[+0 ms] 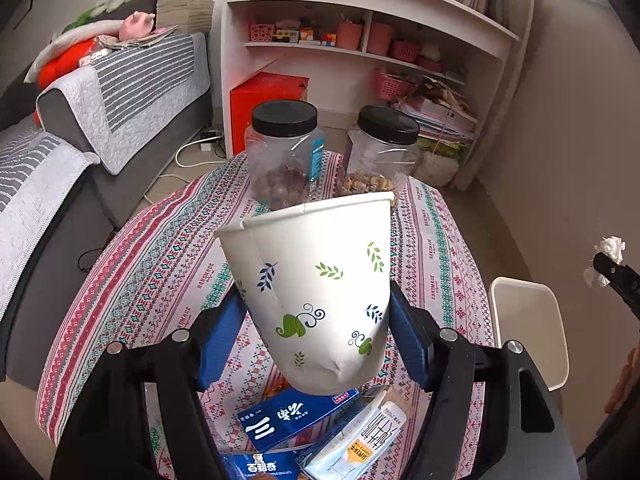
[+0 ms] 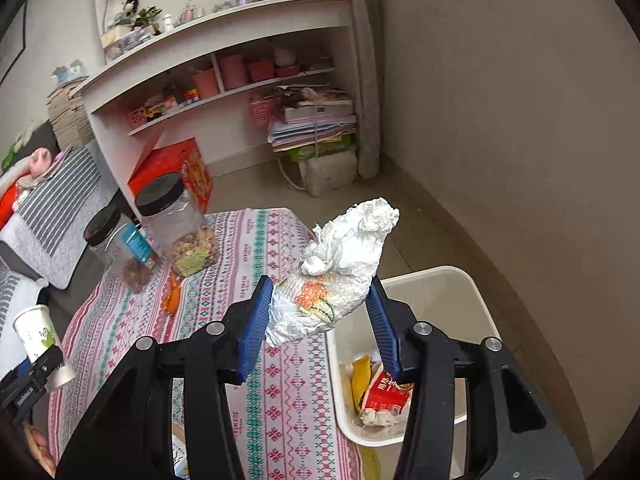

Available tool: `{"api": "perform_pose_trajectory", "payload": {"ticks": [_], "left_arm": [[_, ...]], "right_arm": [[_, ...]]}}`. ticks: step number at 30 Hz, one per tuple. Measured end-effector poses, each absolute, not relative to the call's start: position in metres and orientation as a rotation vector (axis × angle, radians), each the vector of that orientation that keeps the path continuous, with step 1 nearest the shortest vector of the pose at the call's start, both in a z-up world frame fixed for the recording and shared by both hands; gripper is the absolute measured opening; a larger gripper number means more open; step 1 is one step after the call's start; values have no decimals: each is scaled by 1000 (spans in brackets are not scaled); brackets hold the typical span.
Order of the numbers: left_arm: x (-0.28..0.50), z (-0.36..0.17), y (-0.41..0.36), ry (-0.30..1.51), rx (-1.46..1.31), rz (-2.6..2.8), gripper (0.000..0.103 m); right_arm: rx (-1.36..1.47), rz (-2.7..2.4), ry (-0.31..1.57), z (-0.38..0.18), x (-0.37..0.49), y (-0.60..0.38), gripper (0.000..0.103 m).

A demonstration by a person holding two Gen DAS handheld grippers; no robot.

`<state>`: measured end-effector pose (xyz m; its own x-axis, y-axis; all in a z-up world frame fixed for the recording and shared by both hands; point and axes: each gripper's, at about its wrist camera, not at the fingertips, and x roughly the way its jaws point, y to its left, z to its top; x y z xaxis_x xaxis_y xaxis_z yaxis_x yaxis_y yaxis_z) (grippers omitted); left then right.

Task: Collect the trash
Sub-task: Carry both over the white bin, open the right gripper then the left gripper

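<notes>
Readable stuff, mostly in the left wrist view: the blue box [image 1: 296, 420] at the bottom has a big white "三" plus more Chinese characters that sit upside down, can't make those out; the blue packet [image 1: 262, 467] below it says "百利香" with a tiny "BISCUITS" line under it; the silver pouch [image 1: 360, 440] beside them has large Chinese print, sideways, not legible. The tablecloth [image 1: 160, 264] repeats small "HANDMADE" lettering along its stripes; in the right wrist view the red carton [image 2: 386, 394] in the bin [image 2: 440, 280] shows "用" and a few more characters, too crumpled to read.
</notes>
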<state>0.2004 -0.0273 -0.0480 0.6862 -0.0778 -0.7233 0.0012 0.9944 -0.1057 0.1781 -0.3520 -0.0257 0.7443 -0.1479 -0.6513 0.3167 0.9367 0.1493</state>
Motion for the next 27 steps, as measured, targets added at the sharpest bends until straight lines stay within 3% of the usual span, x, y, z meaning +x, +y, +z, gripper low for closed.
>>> {"api": "perform_pose_trajectory", "payload": {"ticks": [2, 4, 7, 12, 27], "left_arm": [[201, -50, -37, 819, -95, -63, 68], [201, -52, -51, 827, -90, -92, 68], [200, -54, -76, 823, -63, -137, 68], [199, -61, -128, 815, -14, -216, 68], [197, -72, -301, 899, 75, -429, 69]], "right_arm": [[281, -294, 684, -24, 176, -367, 51], [312, -327, 679, -23, 170, -385, 68], [360, -378, 669, -20, 160, -408, 82], [421, -432, 636, -13, 141, -440, 88], [545, -507, 487, 11, 97, -496, 92]]}}
